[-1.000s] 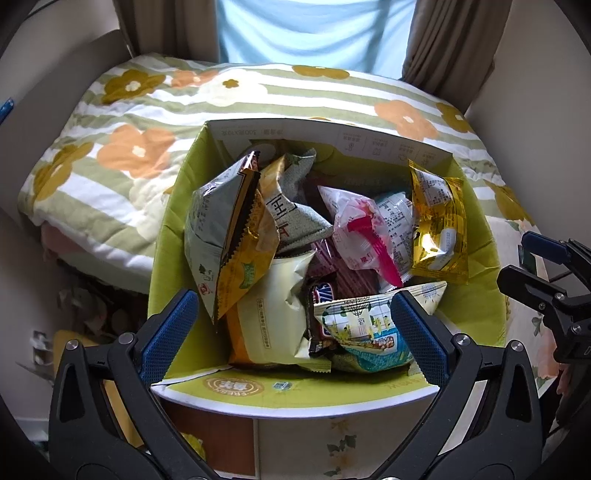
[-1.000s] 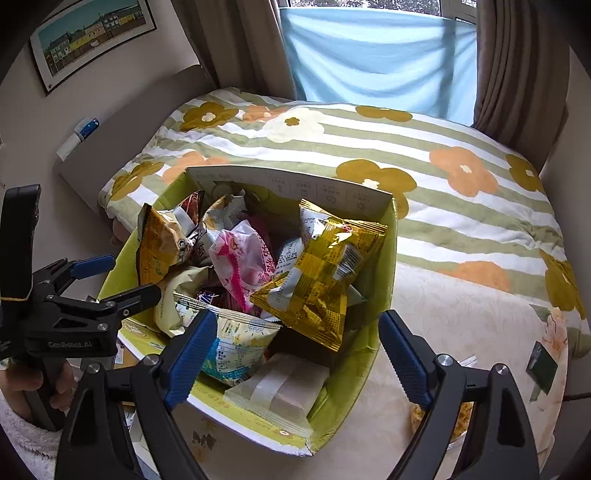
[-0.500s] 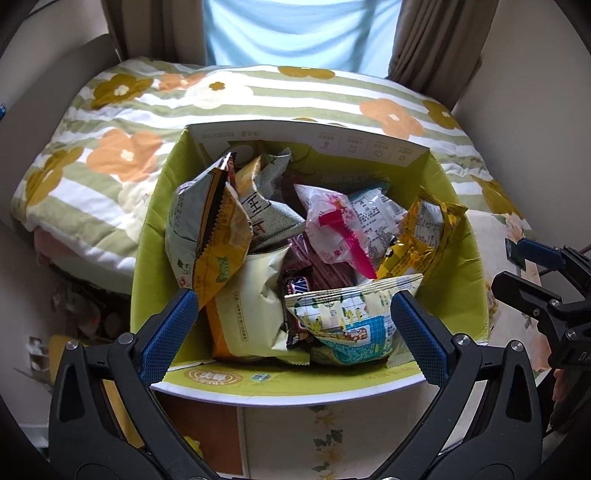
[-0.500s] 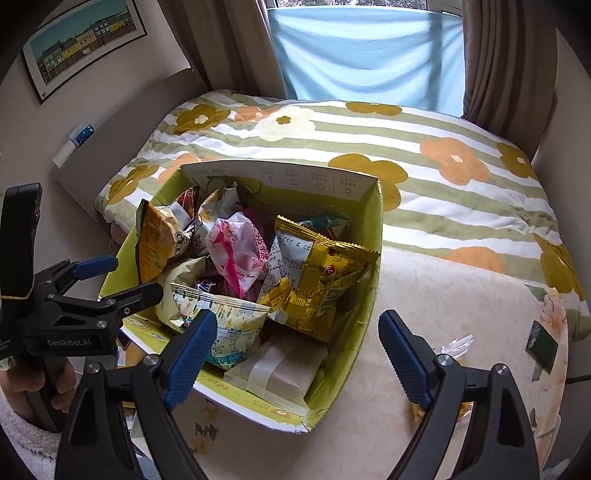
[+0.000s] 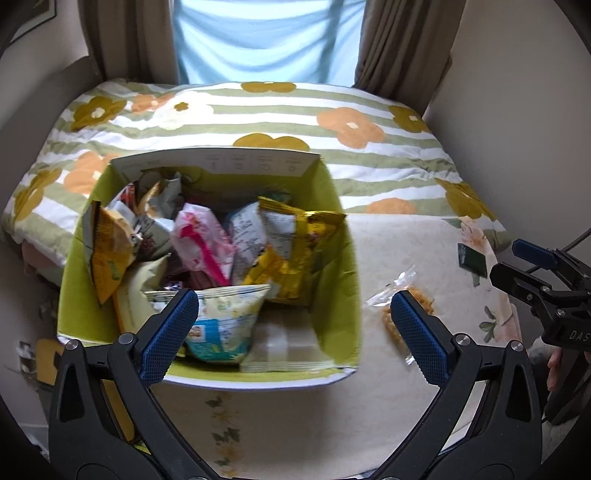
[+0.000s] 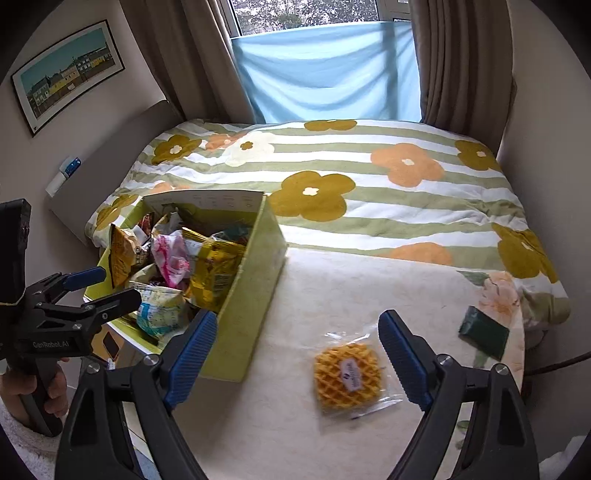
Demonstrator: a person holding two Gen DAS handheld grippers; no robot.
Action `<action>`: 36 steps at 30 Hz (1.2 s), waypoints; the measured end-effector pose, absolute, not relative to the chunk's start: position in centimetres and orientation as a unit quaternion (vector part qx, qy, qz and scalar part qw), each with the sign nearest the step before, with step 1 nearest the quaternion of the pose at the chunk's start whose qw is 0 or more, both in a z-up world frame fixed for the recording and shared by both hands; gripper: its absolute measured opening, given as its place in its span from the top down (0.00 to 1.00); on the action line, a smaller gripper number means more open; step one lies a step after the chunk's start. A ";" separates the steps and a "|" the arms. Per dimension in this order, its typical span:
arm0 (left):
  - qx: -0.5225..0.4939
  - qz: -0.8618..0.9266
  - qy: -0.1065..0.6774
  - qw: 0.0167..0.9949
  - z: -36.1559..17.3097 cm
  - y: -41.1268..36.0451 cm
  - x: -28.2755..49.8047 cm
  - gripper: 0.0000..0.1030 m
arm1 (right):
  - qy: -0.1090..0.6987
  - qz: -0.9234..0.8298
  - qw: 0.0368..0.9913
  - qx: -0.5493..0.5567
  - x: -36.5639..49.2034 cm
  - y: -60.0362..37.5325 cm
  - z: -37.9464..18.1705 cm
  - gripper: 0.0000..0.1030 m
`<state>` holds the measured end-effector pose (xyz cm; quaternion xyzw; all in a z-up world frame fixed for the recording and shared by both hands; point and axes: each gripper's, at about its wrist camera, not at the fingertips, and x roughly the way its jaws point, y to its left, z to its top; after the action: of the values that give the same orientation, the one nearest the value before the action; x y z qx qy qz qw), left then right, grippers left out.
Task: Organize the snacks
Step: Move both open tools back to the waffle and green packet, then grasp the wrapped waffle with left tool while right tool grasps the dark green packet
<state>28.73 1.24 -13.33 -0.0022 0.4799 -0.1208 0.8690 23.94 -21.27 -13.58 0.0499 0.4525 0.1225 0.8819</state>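
Our right gripper [image 6: 297, 354] spread, empty, above wrapped waffle [image 6: 349, 374] near table's front edge; left gripper [image 5: 291, 328] spread over snack box [image 5: 340, 266].

A bed [image 6: 369, 192] with a striped, flower-print quilt fills the middle; at 12 o'clock brown curtains [image 6: 461, 59] flank a daylit window [image 6: 306, 14]; a framed picture [image 6: 68, 75] hangs at 10 o'clock.

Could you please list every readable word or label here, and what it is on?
"GenRobot.AI": on the left gripper body, seen from the right wrist.
"DAS", cut off: on the right gripper body, seen from the left wrist.
Waffle sticker, box flap and snack bags: print too small or blurred.
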 end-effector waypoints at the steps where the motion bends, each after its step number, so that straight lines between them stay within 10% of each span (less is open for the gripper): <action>1: -0.002 -0.126 0.479 0.869 -13.2 -0.2 28.4 0.00 | 0.453 0.121 0.882 0.045 23.8 -22.5 -13.5 0.16; 15: -0.029 -0.096 0.544 0.833 -19.5 -15.9 27.0 0.00 | 0.471 0.135 0.871 -0.021 25.0 -36.8 -18.3 0.16; 36: -0.055 0.045 0.603 0.795 -31.9 -20.2 30.1 0.00 | 0.509 0.185 0.830 -0.134 29.2 -40.5 -29.5 0.16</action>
<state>30.10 -20.17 -31.87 -0.0546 0.6029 0.0450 0.7946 29.23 -40.51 -29.48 -0.1341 0.5093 0.1853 0.8296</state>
